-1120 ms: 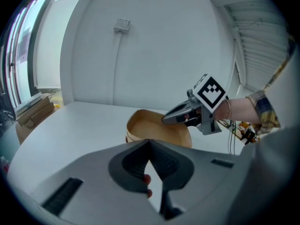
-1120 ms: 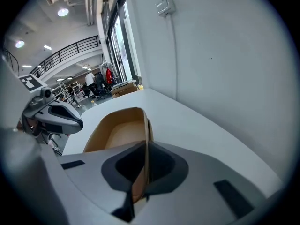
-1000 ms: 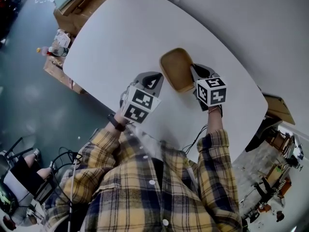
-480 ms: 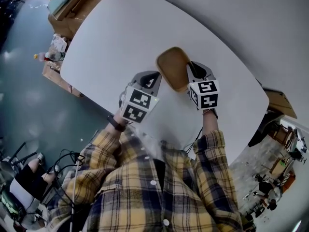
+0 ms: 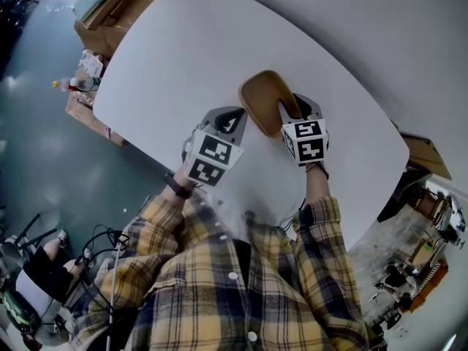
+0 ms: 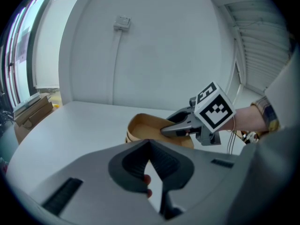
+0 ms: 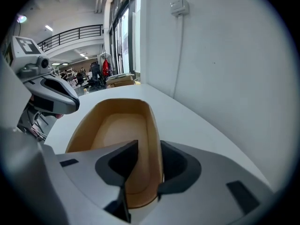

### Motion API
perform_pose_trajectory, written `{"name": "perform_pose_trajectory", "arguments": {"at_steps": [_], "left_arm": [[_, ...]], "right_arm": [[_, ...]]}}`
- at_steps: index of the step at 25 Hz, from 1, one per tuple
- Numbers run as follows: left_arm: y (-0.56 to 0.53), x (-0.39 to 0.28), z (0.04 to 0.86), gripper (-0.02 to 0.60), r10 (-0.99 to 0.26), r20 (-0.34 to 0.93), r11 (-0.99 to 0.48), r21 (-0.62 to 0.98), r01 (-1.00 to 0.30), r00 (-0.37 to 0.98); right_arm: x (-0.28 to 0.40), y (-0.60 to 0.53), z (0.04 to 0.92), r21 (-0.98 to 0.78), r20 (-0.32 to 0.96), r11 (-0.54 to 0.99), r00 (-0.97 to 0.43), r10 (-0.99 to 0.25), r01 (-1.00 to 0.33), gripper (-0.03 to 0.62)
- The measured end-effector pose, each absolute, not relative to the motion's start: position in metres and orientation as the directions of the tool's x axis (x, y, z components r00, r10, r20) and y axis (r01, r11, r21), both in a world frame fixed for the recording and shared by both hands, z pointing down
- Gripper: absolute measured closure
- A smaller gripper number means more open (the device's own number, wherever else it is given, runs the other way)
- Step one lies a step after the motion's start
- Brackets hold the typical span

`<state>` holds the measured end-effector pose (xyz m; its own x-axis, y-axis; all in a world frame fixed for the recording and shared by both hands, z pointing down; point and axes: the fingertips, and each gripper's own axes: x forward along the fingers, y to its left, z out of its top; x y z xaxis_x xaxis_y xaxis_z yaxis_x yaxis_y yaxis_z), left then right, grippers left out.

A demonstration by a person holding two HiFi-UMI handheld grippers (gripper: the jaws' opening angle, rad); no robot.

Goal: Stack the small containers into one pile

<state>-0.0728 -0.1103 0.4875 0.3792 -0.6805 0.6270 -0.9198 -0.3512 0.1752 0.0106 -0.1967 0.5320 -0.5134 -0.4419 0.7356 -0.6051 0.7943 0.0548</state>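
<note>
A tan oval container [image 5: 263,99] sits on the white table [image 5: 183,50]; whether others are nested under it I cannot tell. My right gripper [image 5: 292,110] straddles its near right wall, and its jaws are opening. In the right gripper view the container [image 7: 117,125] has its wall between the jaws of the right gripper [image 7: 149,162], with a gap on each side. My left gripper [image 5: 232,123] is shut on nothing just left of the container. In the left gripper view, the left gripper [image 6: 151,165] has the container [image 6: 147,125] and the right gripper [image 6: 176,128] ahead of it.
The table's left edge curves close by my left gripper. Cardboard boxes [image 5: 110,6] and a bottle [image 5: 73,85] lie on the floor beyond that edge. A white wall with a socket box [image 6: 123,21] stands behind the table.
The right gripper's jaws have spread apart from the container's wall, which they pinched before. That gripper has drifted slightly left. The left gripper has stayed put.
</note>
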Motion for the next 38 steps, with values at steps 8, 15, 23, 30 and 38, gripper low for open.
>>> {"name": "perform_pose_trajectory", "arguments": {"at_steps": [8, 15, 23, 30, 38], "left_arm": [[-0.108, -0.076, 0.483, 0.565, -0.687, 0.623, -0.35, 0.168, -0.922, 0.374], [-0.108, -0.074, 0.473, 0.565, -0.701, 0.601, -0.368, 0.155, -0.917, 0.384], [-0.115, -0.06, 0.442, 0.565, -0.731, 0.541, -0.431, 0.107, -0.896, 0.416], [-0.102, -0.035, 0.409, 0.565, -0.743, 0.47, -0.509, 0.065, -0.858, 0.477], [-0.081, 0.007, 0.363, 0.565, -0.724, 0.365, -0.621, 0.025, -0.783, 0.585]], "right_arm": [[0.01, -0.197, 0.532, 0.046, 0.745, 0.792, -0.507, -0.433, -0.609, 0.457], [0.012, -0.197, 0.511, 0.036, 0.709, 0.773, -0.529, -0.466, -0.633, 0.445], [0.023, -0.186, 0.454, 0.021, 0.603, 0.722, -0.567, -0.561, -0.692, 0.445], [0.047, -0.148, 0.399, -0.06, 0.469, 0.654, -0.6, -0.648, -0.754, 0.459], [0.07, -0.093, 0.329, -0.087, 0.29, 0.583, -0.58, -0.761, -0.808, 0.51]]}}
